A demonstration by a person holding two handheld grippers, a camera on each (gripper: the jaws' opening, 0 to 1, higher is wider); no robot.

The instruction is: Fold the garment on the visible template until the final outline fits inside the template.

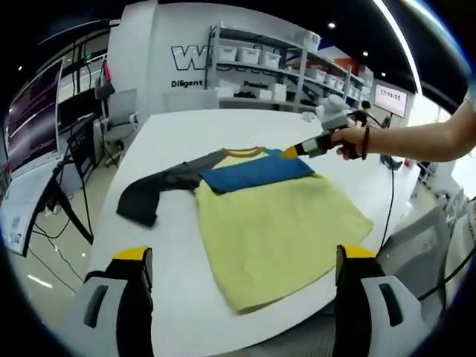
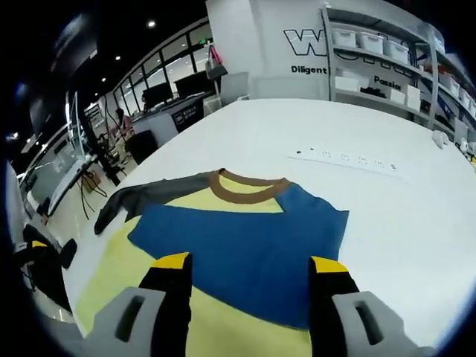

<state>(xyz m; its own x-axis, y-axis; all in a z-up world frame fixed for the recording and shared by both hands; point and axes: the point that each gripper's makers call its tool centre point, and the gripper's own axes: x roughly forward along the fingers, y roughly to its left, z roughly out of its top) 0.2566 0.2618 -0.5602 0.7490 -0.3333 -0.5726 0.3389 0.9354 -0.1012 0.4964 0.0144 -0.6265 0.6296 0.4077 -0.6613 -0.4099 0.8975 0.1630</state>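
One shirt (image 1: 275, 216), one white table (image 1: 186, 134)

Both views are bright and evenly lit by ceiling lights (image 2: 151, 24) overhead. The white table (image 1: 223, 134) glares softly, with faint shadows. Fisheye bending curves the shelves (image 1: 282, 63) and edges. The lower jaws look slightly soft, and the background is sharp.

Both your grippers hover with jaws spread.
Your left gripper (image 1: 242, 271) sits low at the tabletop's near edge; your right gripper (image 2: 249, 279) reaches out, bare forearm (image 1: 424, 141) extended.
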